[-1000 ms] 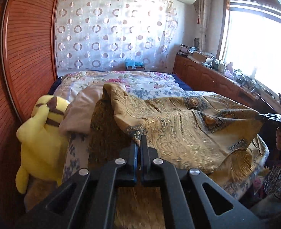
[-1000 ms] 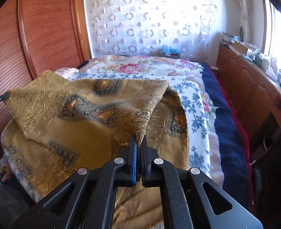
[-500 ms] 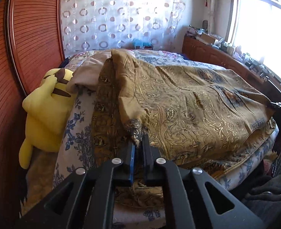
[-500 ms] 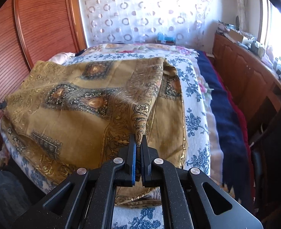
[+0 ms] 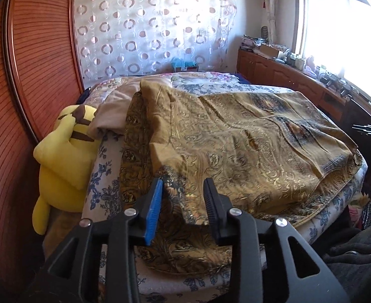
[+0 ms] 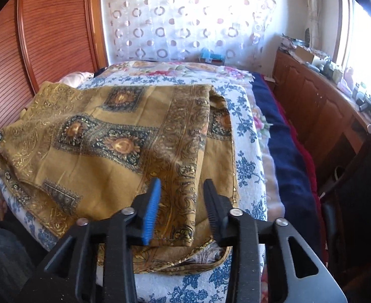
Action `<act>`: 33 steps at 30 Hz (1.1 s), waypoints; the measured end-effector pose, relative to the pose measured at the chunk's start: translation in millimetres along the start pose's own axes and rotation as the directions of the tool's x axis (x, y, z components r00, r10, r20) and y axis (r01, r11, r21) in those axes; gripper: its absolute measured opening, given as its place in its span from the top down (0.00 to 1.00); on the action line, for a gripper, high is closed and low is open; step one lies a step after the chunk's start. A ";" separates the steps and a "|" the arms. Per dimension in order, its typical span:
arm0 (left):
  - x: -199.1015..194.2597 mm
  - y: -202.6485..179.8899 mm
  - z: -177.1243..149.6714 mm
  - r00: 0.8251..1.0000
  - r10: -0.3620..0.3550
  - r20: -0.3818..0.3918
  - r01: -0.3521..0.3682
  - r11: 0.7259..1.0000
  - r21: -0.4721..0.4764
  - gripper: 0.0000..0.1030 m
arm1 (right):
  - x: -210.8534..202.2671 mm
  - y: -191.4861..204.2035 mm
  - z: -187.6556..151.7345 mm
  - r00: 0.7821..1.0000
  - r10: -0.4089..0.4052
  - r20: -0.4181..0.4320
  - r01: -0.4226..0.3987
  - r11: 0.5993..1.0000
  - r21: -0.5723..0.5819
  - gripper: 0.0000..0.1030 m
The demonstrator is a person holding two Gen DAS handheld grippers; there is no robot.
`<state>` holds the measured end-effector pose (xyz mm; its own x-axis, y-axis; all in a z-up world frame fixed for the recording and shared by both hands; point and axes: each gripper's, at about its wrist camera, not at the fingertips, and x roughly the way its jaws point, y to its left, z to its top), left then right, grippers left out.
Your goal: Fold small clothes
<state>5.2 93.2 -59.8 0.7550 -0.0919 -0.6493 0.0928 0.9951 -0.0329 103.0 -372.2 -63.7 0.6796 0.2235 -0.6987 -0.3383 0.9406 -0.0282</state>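
The gold patterned cloth (image 5: 248, 146) is spread doubled over on the bed (image 6: 248, 151), its long axis running across from one gripper to the other. Each near corner lies just ahead of a gripper: the left gripper (image 5: 182, 189) and right gripper (image 6: 181, 189) are both opening, pads clear of the fabric.

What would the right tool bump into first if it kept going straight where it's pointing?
Most likely the gold patterned cloth on the bed. The right tool points down at its folded corner, which lies between the opening jaws without being pinched. Depth is hard to judge, but nothing else seems to sit in between.
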 end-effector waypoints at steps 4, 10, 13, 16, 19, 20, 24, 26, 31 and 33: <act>-6.5 -6.4 4.6 1.000 0.000 0.020 0.000 1.000 0.010 0.67 | -0.9 12.8 3.8 1.000 0.017 0.018 -0.017 1.000 -0.013 0.60; -8.3 -16.6 11.0 0.999 -0.007 0.031 0.006 1.000 0.028 0.65 | 14.1 36.7 9.1 0.998 0.063 0.011 -0.062 0.997 -0.036 0.54; -3.2 -21.6 11.9 1.000 -0.008 0.024 0.007 0.999 0.036 0.65 | 29.6 52.7 10.3 0.996 0.083 -0.009 -0.084 0.995 -0.055 0.53; 5.4 -26.0 11.9 1.000 -0.016 0.011 0.016 0.999 0.036 0.65 | 42.0 62.0 9.7 0.995 0.091 -0.029 -0.093 0.994 -0.066 0.52; 17.3 -28.1 10.9 1.000 -0.018 -0.007 0.018 0.999 0.030 0.65 | 57.8 70.2 7.7 0.995 0.075 -0.066 -0.079 0.995 -0.063 0.51; 21.6 -28.2 10.6 1.000 -0.020 -0.013 0.020 0.999 0.026 0.65 | 60.9 71.4 6.7 0.995 0.072 -0.075 -0.076 0.995 -0.061 0.51; 41.9 -26.5 8.4 0.998 -0.038 -0.043 0.038 0.999 0.000 0.65 | 70.2 76.0 1.9 0.994 0.048 -0.099 -0.053 0.997 -0.055 0.45; 52.4 -24.0 6.1 0.997 -0.043 -0.066 0.041 0.999 -0.023 0.65 | 70.4 78.1 0.4 0.995 0.026 -0.097 -0.032 0.998 -0.060 0.42; 71.5 -22.0 -4.7 0.992 -0.070 -0.109 0.064 0.996 -0.063 0.65 | 71.3 77.7 -2.3 0.995 -0.013 -0.095 0.009 0.999 -0.035 0.33; 70.3 -23.1 -7.1 0.993 -0.065 -0.094 0.059 0.996 -0.063 0.65 | 70.6 75.2 -3.8 0.996 -0.018 -0.092 0.018 1.000 -0.007 0.29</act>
<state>51.5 64.0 -110.1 0.6826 -0.1528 -0.7146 0.0961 0.9882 -0.1194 123.1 -286.6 -117.9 0.6226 0.1815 -0.7612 -0.3306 0.9427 -0.0457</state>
